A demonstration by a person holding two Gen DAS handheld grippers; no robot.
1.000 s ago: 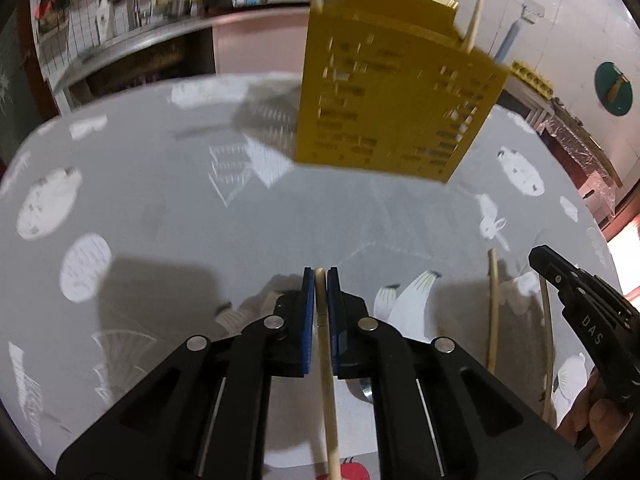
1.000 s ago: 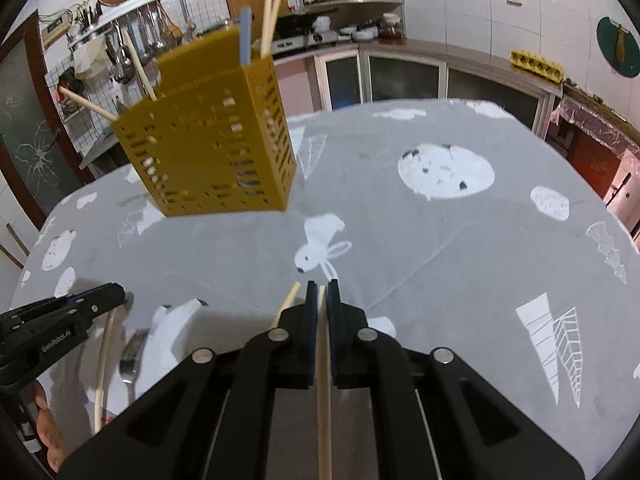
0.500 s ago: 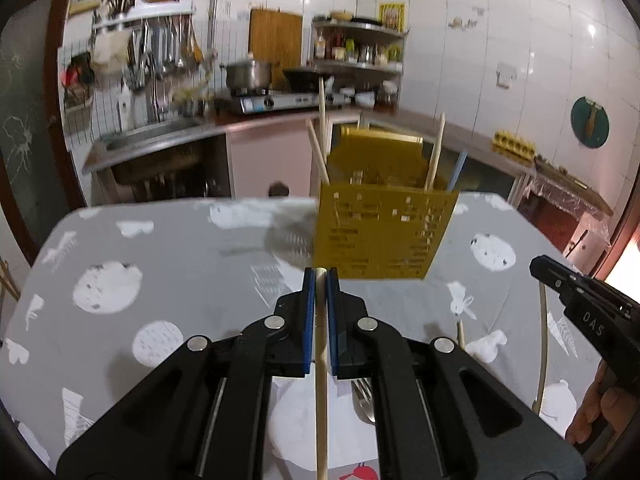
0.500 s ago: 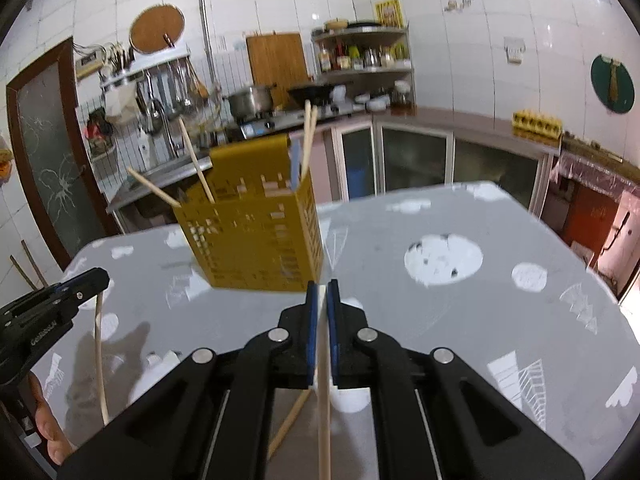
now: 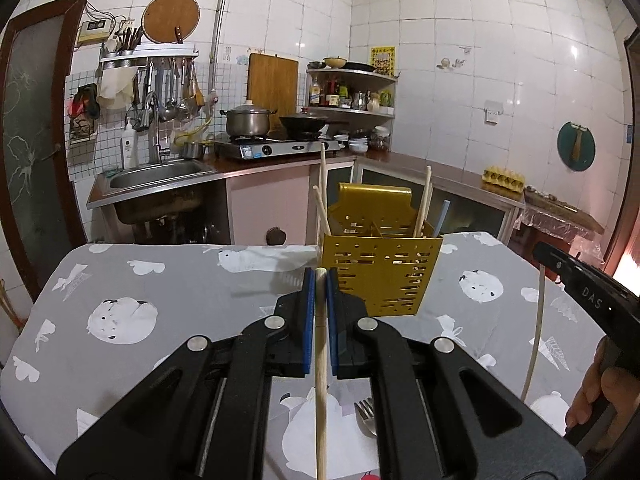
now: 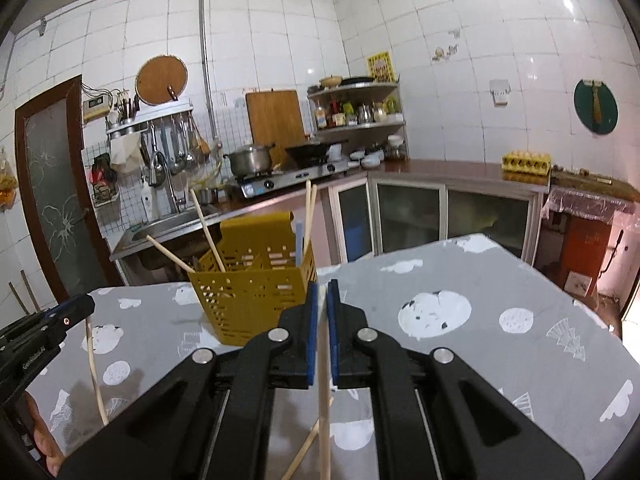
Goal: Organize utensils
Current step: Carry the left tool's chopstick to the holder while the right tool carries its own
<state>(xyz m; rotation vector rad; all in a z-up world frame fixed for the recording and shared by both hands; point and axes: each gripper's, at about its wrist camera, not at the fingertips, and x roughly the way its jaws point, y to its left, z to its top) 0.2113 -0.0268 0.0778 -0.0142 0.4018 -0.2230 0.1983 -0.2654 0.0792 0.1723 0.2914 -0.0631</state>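
A yellow slotted utensil holder [image 5: 382,270] stands on the grey table; it also shows in the right wrist view [image 6: 252,292]. Several chopsticks and a blue straw stick out of it. My left gripper [image 5: 319,280] is shut on a wooden chopstick [image 5: 321,392] that hangs down, in front of and left of the holder. My right gripper [image 6: 323,294] is shut on another chopstick [image 6: 325,412], just right of the holder. A fork [image 5: 367,414] and a loose chopstick [image 6: 306,446] lie on the table below.
The grey patterned tablecloth [image 5: 160,280] covers the table. Behind it are a sink [image 5: 160,184], a stove with a pot [image 5: 250,122] and cabinets. The right gripper shows at the right edge of the left wrist view [image 5: 580,292].
Both grippers have risen and tilted up from the table, each with its chopstick. The holder now looks smaller and lower in both views.
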